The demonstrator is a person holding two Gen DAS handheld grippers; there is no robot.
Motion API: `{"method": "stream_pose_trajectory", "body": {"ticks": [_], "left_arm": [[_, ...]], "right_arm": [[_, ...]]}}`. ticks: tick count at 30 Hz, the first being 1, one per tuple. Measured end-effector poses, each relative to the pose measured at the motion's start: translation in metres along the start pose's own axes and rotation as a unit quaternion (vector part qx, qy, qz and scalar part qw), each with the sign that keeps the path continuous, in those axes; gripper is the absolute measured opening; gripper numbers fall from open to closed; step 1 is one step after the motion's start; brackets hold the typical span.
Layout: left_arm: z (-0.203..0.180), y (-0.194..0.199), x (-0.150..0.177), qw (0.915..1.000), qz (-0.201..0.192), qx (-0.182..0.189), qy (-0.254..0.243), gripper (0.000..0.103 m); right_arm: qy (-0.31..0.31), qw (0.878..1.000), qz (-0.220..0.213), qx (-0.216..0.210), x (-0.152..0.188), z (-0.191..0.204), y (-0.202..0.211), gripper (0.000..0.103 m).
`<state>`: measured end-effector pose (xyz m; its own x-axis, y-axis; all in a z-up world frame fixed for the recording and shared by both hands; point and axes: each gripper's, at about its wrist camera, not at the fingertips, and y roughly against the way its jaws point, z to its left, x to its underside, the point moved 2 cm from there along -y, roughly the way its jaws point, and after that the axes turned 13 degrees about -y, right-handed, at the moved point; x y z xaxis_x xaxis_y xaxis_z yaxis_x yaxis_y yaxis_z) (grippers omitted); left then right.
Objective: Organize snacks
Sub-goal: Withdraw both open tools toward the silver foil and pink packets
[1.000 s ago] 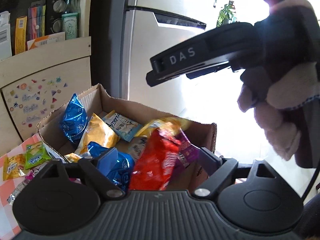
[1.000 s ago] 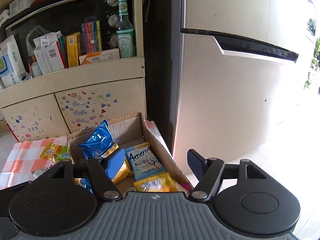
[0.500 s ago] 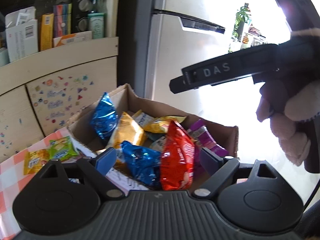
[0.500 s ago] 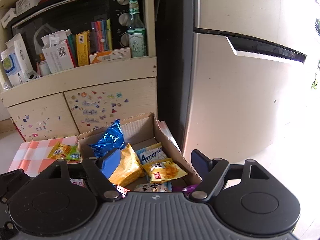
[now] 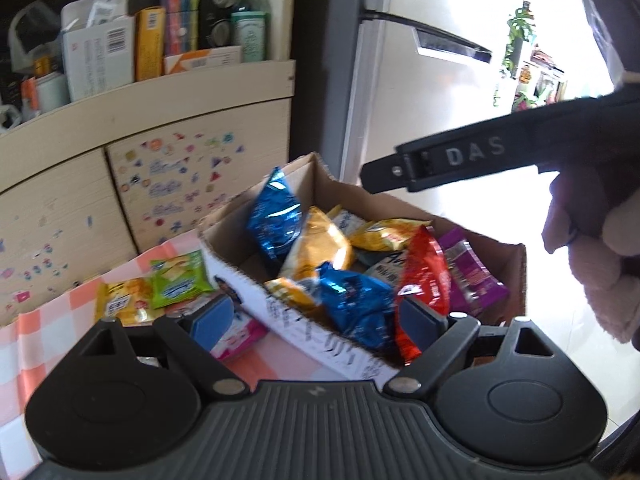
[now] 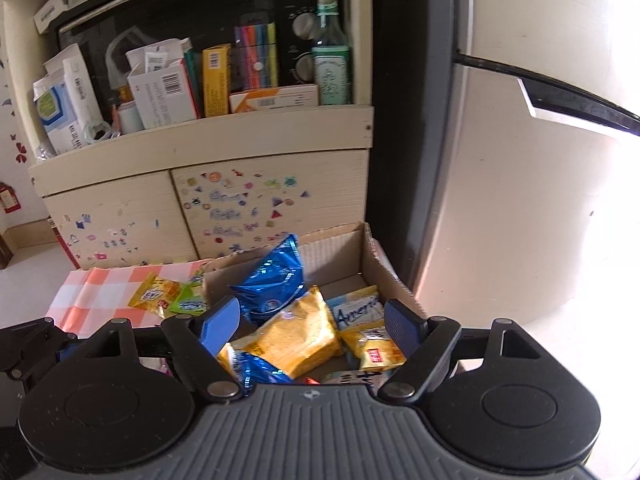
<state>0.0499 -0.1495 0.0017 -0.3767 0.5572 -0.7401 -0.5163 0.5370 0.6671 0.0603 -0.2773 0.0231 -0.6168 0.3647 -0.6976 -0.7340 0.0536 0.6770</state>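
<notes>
A cardboard box (image 5: 304,332) holds several snack packets: two blue ones (image 5: 276,216), a yellow one (image 5: 320,248), a red one (image 5: 424,276) and a purple one (image 5: 472,276). My left gripper (image 5: 316,318) is open over the box's near wall, with nothing pinched. Green (image 5: 180,280), yellow (image 5: 120,300) and pink (image 5: 236,336) packets lie outside the box on the checked cloth. My right gripper (image 6: 312,324) is open above the box (image 6: 372,264), over a yellow packet (image 6: 296,332) and a blue one (image 6: 276,280), gripping nothing. A gloved hand (image 5: 600,248) holds it.
A sticker-covered cabinet (image 6: 248,208) stands behind the box. Its shelf carries cartons, a glass bottle (image 6: 330,60) and a black oven (image 6: 160,20). A fridge (image 6: 500,180) rises on the right. The orange checked cloth (image 5: 48,328) covers the table on the left.
Both views have swung left, so the box sits further right in each. The loose packets on the cloth have come into the left view. The right jaws stand a little wider.
</notes>
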Motion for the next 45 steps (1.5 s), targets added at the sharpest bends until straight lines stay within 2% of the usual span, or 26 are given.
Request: {"method": "stream_pose_trajectory", "body": {"ticks": [9, 18, 22, 28, 37, 39, 45], "left_arm": [[0.05, 0.001, 0.02, 0.9974, 0.034, -0.047, 0.043, 0.09], [0.097, -0.013, 0.052, 0.9873, 0.073, -0.109, 0.09, 0.09], [0.098, -0.027, 0.06, 0.9872, 0.083, -0.11, 0.08, 0.09], [0.091, -0.046, 0.063, 0.9905, 0.081, -0.094, 0.06, 0.09], [0.104, -0.066, 0.074, 0.9843, 0.098, -0.107, 0.101, 0.092], [0.109, -0.065, 0.077, 0.9827, 0.098, -0.111, 0.111, 0.096], [0.12, -0.051, 0.085, 0.9795, 0.108, -0.126, 0.114, 0.098]], "right_arm": [[0.015, 1.0, 0.014, -0.021, 0.005, 0.021, -0.009, 0.084], [0.016, 0.998, 0.026, -0.05, 0.011, 0.041, -0.017, 0.083], [0.011, 0.997, 0.039, -0.067, 0.014, 0.048, -0.022, 0.079], [-0.005, 0.995, 0.057, -0.082, 0.018, 0.057, -0.032, 0.074], [-0.043, 0.989, 0.098, -0.102, 0.03, 0.071, -0.055, 0.069], [-0.05, 0.987, 0.107, -0.106, 0.034, 0.074, -0.06, 0.069], [-0.055, 0.986, 0.125, -0.099, 0.044, 0.083, -0.079, 0.069]]}}
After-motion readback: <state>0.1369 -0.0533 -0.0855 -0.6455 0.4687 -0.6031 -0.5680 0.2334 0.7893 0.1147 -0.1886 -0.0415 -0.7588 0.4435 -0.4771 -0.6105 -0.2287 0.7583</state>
